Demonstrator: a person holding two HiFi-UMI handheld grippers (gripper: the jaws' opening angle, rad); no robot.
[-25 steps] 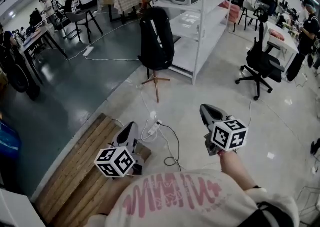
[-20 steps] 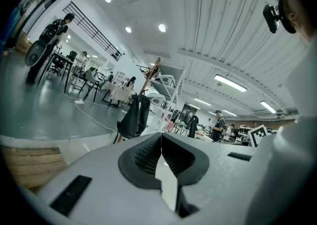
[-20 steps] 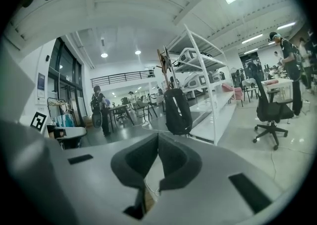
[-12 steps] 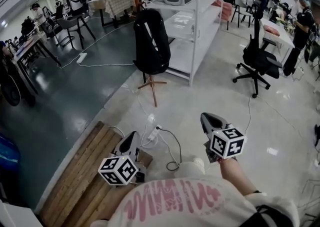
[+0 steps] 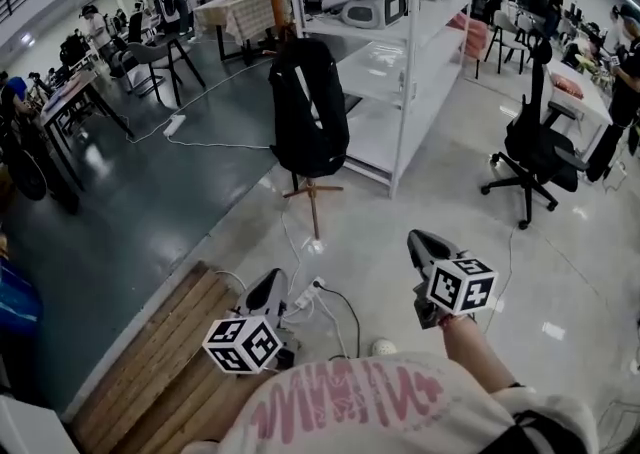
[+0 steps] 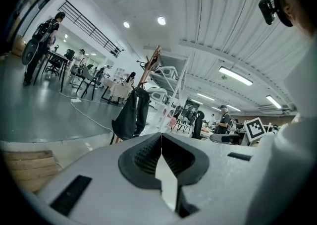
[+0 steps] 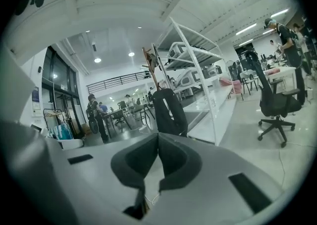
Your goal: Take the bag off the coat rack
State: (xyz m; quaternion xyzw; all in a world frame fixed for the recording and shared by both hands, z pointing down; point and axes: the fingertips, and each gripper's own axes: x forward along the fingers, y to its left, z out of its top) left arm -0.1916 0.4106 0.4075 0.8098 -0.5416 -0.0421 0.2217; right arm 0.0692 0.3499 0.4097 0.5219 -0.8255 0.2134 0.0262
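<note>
Left gripper (image 5: 268, 280): held low at the person's left, jaws pressed together with nothing between them, above the corner of a wooden platform (image 5: 150, 342).
Right gripper (image 5: 420, 240): held at the person's right, jaws closed and empty, over pale floor.
Floor between them: a white power strip (image 5: 306, 293) with cables trailing from it.
Bag (image 5: 310, 107): a black backpack, hanging on the coat rack (image 5: 313, 194), straight ahead and well apart from both grippers.
Coat rack: wooden pole on spread feet, just beside the white shelf unit (image 5: 405, 62).
Office chair (image 5: 540, 154): black, to the right of the shelves.
Far back: tables and several people.
</note>
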